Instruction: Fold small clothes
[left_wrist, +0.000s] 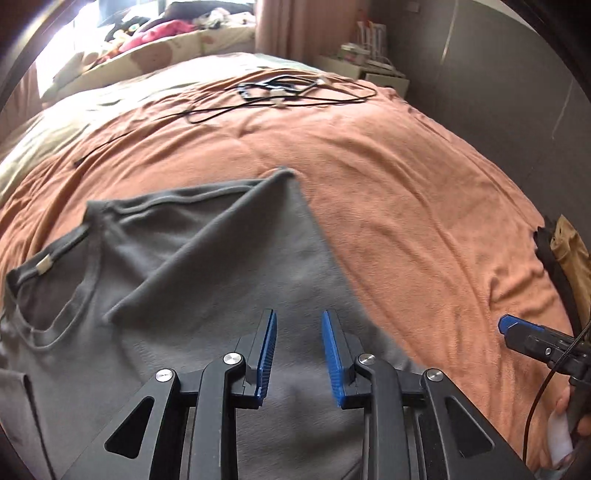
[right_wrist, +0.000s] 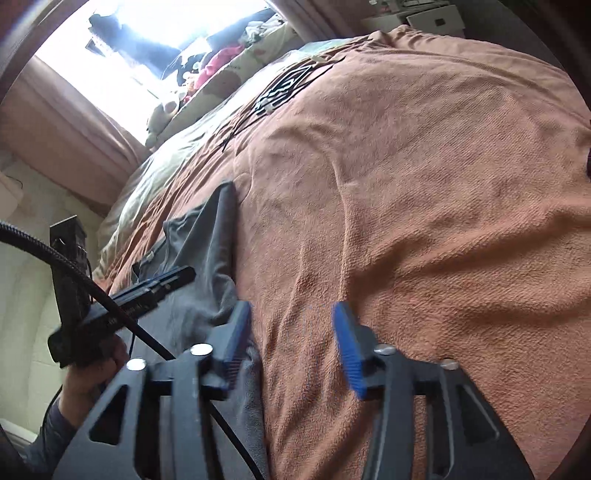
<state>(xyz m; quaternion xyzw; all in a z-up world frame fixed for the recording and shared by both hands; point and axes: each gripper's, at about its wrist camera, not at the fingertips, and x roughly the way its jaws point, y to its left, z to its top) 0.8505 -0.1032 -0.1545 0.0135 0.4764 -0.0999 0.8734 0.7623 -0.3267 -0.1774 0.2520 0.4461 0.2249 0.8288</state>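
— Left wrist view: where's the shirt?

— The grey T-shirt (left_wrist: 207, 280) lies on the bed's orange blanket (left_wrist: 406, 192), filling the lower left of the frame. One side is folded over, its corner peaking near the middle, and the neckline sits at the left edge.

— And the left hand-held gripper (left_wrist: 299, 354)?

— Over the shirt at bottom centre, blue pads spread apart, nothing between them.

— The other one?

— The right hand-held gripper (right_wrist: 291, 343) shows in the right wrist view, jaws apart too, empty. Its left finger (right_wrist: 236, 332) is at the shirt's edge; whether it touches, I can't tell. The right finger is over bare blanket.

— Anything else?

— Black cables (left_wrist: 280, 96) tangled far up the blanket, top centre.
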